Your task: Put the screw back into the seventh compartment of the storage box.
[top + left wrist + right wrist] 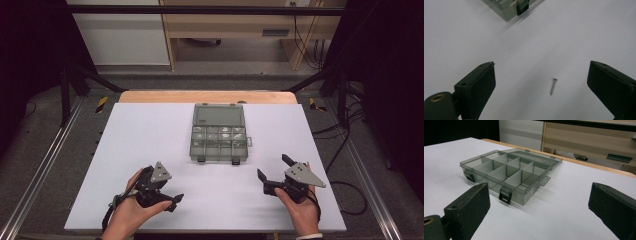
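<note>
While held low over the white sheet [150,130] near its front left, left gripper [542,64] aimed downward with jaws spread wide and nothing between them. Bracketed a small screw [553,86] lying flat on the sheet, nearer the one jaw than the other, touching neither. Looked like a lining-up for a pinch, judging from that framing alone.

Right gripper [273,167] kept at the front right, raised a little and levelled toward the compartment box [516,192], jaws likewise wide apart and empty. Probably parked there to leave the middle free, or ready to steady the box.

Box set at the far middle of the sheet, lid [218,116] folded flat back away from the person, so every compartment open from above. Seemed the likely home for the screw. Some pale specks in the compartments from the high view, too small to name. Two dark latches [505,195] hung on the near wall, facing the hands.

Plenty of bare sheet between both grippers and the box, and between the two hands. Screw well clear of the sheet's front edge. Wooden table rim [207,96] just beyond the lid; dark frame posts well off to the sides.
</note>
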A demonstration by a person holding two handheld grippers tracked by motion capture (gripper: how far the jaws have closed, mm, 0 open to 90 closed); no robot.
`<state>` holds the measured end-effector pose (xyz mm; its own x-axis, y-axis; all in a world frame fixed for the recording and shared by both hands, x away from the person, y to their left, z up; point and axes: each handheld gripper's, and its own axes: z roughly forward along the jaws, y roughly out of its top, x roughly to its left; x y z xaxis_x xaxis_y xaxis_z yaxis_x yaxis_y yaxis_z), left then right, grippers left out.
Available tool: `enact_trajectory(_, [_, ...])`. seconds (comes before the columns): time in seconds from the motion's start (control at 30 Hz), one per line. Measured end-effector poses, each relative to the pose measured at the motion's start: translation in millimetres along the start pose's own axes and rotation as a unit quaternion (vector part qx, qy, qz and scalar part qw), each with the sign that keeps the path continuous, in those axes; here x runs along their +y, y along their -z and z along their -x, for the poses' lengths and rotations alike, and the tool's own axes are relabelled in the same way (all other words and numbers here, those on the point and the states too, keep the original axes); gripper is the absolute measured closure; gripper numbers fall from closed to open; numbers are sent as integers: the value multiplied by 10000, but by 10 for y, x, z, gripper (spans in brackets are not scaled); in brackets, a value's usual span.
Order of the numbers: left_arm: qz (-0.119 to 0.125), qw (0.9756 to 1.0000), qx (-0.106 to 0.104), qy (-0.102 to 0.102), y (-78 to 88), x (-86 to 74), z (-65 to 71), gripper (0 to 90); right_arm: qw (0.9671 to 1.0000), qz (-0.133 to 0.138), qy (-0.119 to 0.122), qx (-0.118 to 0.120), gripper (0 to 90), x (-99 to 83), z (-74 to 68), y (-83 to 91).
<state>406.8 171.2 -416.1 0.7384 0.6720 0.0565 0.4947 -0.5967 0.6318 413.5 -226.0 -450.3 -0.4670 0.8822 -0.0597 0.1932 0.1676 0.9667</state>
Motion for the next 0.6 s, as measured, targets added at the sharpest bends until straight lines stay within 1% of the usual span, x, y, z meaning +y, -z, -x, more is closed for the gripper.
enact_trajectory(0.13, [-218,9997,-126,-81,-74,7,30,91,10000,4,0,-12,37,-1,1,2])
enact_trajectory(0.17, [-293,9994,-128,-135,-96,5,35,95,10000,-11,-8,-13,37,-2,-2,1])
enact_trajectory(0.27, [-469,9985,-197,-213,-151,-10,62,98,10000,-24,-1,-8,35,-3,-8,-3])
enact_trajectory(0.3, [-519,9982,-189,-225,-177,-19,78,101,10000,-25,5,-6,36,-3,-8,-3])
enact_trajectory(0.43, [-630,9976,-178,-236,-215,-30,94,126,10000,-6,12,2,34,-3,-5,1])
enact_trajectory(0.53, [-670,9975,-168,-174,-214,-16,59,172,10000,-7,0,-13,34,-3,-4,0])
enact_trajectory(0.57, [-698,9972,-196,-158,-215,-13,42,203,10000,-11,-5,-9,34,-2,-4,0])
enact_trajectory(0.6, [-724,9970,-239,-97,-221,-13,33,238,10000,-12,-7,-8,34,-1,-5,-2])
